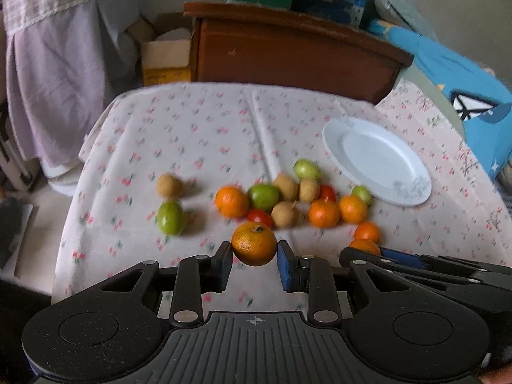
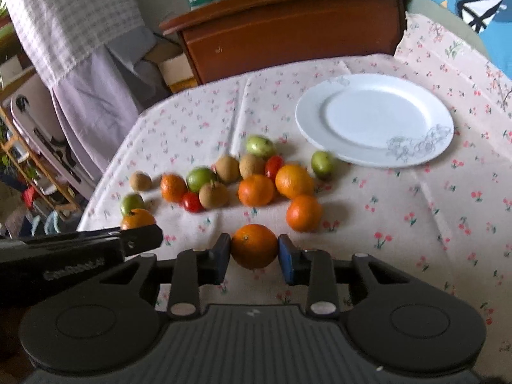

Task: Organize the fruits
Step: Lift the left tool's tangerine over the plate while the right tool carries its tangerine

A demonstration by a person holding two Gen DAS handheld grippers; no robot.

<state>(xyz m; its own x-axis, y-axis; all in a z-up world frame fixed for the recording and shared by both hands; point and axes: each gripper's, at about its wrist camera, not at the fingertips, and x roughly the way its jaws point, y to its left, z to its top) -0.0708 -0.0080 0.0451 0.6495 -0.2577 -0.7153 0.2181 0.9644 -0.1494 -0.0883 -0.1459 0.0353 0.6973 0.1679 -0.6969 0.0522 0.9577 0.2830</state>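
In the left wrist view my left gripper (image 1: 254,257) is shut on an orange (image 1: 254,246), held just above the flowered tablecloth (image 1: 192,134). In the right wrist view my right gripper (image 2: 254,256) is shut on another orange (image 2: 254,244), both blue pads touching its sides. Beyond them lies a loose cluster of fruit: oranges (image 2: 256,190), green fruits (image 1: 171,217), brown round fruits (image 1: 169,185) and small red tomatoes (image 2: 192,201). A white plate (image 1: 332,140) (image 2: 307,118) with nothing on it stands at the back right. Each gripper shows at the edge of the other's view.
A brown wooden cabinet (image 1: 288,51) stands behind the table with green and blue boxes on top. A cardboard box (image 1: 166,60) and a hanging pale cloth (image 1: 54,73) are at the left. Blue fabric (image 1: 464,96) lies to the right. The table's left edge drops off near the green fruit.
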